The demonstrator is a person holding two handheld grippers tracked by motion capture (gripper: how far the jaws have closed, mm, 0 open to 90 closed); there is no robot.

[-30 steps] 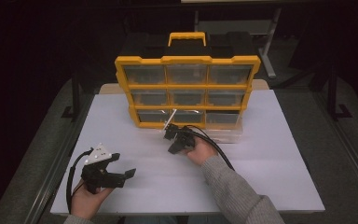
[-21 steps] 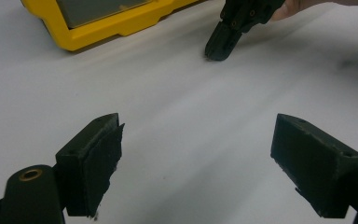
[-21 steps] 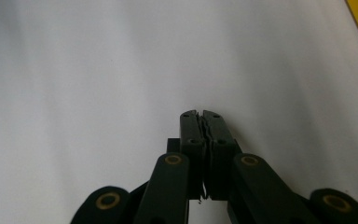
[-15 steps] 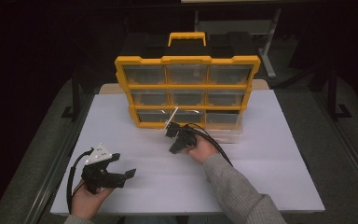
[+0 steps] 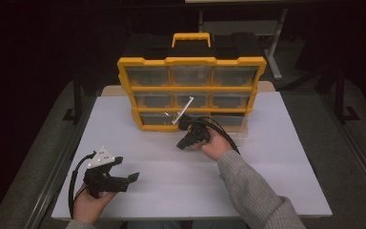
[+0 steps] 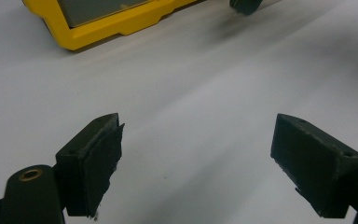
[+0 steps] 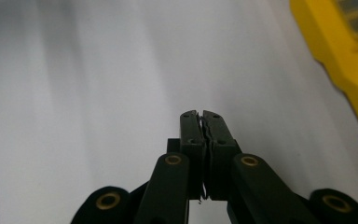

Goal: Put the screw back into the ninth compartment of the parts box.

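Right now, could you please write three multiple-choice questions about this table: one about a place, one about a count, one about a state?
1. Where does the drawer cabinet stand on the table?
A. at its far edge
B. at its near edge
C. in its left corner

2. How many drawers are in the cabinet's top row?
A. two
B. three
C. five

3. How do the jaws of the left gripper stand?
A. closed together
B. wide apart
C. closed on a drawer

Answers:
1. A, the high view shows it at the far side, opposite the person's hands.
2. B, three clear fronts sit side by side under the handle.
3. B, the left gripper view shows bare table between them, while the right gripper is shut.
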